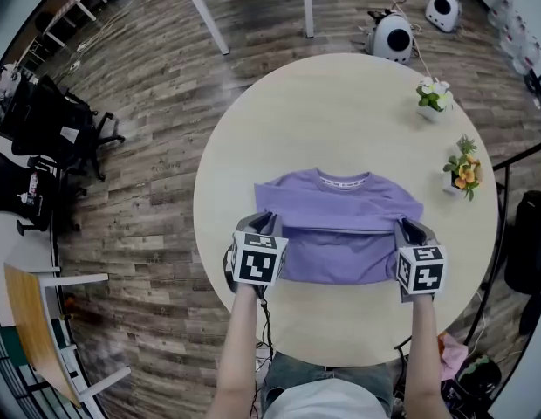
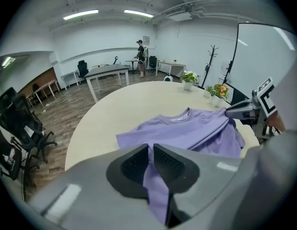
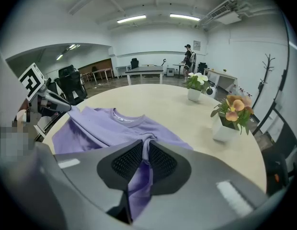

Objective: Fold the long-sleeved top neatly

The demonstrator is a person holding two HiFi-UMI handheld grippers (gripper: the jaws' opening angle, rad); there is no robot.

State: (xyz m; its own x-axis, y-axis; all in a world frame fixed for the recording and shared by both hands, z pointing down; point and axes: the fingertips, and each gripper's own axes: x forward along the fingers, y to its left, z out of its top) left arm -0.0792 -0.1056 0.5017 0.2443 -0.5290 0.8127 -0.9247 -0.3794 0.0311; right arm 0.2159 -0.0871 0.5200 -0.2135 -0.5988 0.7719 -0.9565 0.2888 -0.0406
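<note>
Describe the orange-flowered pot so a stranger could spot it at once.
On the round beige table, look along the edge to the person's right. Two small white pots stand there, apart. The orange-flowered pot is the nearer one; the farther pot bears white flowers.

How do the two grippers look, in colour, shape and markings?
The left gripper and right gripper have grey rounded bodies with black ribbed pads. Each carries a white cube with black square markers. A dark cable hangs under the left one. The forearms are bare.
</note>
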